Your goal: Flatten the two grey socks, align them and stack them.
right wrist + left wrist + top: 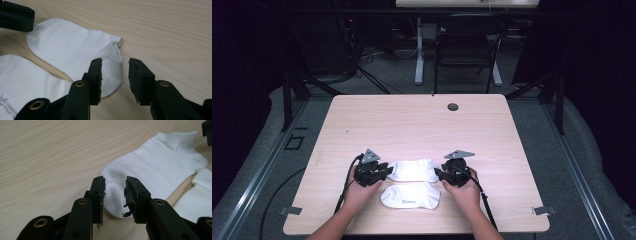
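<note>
A white sock [413, 169] lies flat on the wooden surface [412, 120], stretched between the two hands, with a second white sock [410, 196] just beside it on the person's side. The left gripper [382, 171] sits at one end with jaws apart, unclamped. The right gripper [439, 173] sits at the other end, jaws apart too.
</note>
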Demonstrator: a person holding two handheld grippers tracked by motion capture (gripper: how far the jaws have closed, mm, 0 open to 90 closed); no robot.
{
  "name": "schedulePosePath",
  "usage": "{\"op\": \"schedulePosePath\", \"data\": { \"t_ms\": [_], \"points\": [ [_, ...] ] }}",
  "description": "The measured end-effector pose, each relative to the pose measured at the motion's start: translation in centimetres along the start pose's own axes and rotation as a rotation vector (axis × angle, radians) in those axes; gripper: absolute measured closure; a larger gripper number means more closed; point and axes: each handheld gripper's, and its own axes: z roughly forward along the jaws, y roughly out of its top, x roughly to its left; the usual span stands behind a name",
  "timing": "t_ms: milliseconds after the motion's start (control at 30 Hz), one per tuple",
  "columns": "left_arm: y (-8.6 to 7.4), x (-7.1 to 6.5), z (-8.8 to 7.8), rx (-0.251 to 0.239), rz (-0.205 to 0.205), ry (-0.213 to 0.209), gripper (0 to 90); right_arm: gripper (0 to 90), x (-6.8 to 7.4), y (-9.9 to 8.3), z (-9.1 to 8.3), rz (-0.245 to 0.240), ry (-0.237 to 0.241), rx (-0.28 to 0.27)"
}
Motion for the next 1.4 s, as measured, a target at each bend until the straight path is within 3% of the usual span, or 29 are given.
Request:
{"op": "schedulePosePath", "data": {
  "t_ms": [167,333,433,567,700,733,900,1000,1167,1400],
  "points": [
    [0.1,0.3,0.1,0.01,-0.018,-0.001,61.2,58.7,0.1,0.2,0.3,-0.015,-0.005,0.0],
    [0.7,0.2,-0.1,0.02,-0.003,-0.003,60.6,57.6,0.4,0.8,0.0,-0.035,-0.036,-0.022],
    [1.3,0.1,-0.3,0.02,0.001,0.005,61.0,59.3,0.5,1.4,-0.3,-0.095,-0.062,-0.011],
    [1.9,0.1,-0.3,0.022,0.002,0.012,59.4,58.3,0.9,2.1,-0.5,-0.138,-0.092,-0.02],
    [2.4,0.3,-0.2,0.037,0.002,0.007,56.3,59.2,1.2,2.6,-0.4,-0.148,-0.065,-0.005],
    [2.4,0.3,-0.1,0.029,0.001,0.007,55.6,61.4,1.4,3.1,-0.2,-0.167,-0.072,0.028],
    [2.6,0.8,0.3,0.074,0.008,0.004,56.8,65.8,1.5,4.1,0.3,-0.165,-0.042,0.093],
    [2.9,1.0,0.4,0.081,0.003,0.011,57.5,68.6,1.3,4.6,0.8,-0.173,-0.053,0.123],
    [3.2,1.0,0.7,0.099,-0.008,0.001,59.4,71.0,0.8,4.9,1.6,-0.138,-0.046,0.142],
    [2.7,1.0,1.4,0.16,-0.011,-0.009,60.5,71.7,0.8,4.6,2.0,-0.136,-0.041,0.165]
  ]
}}
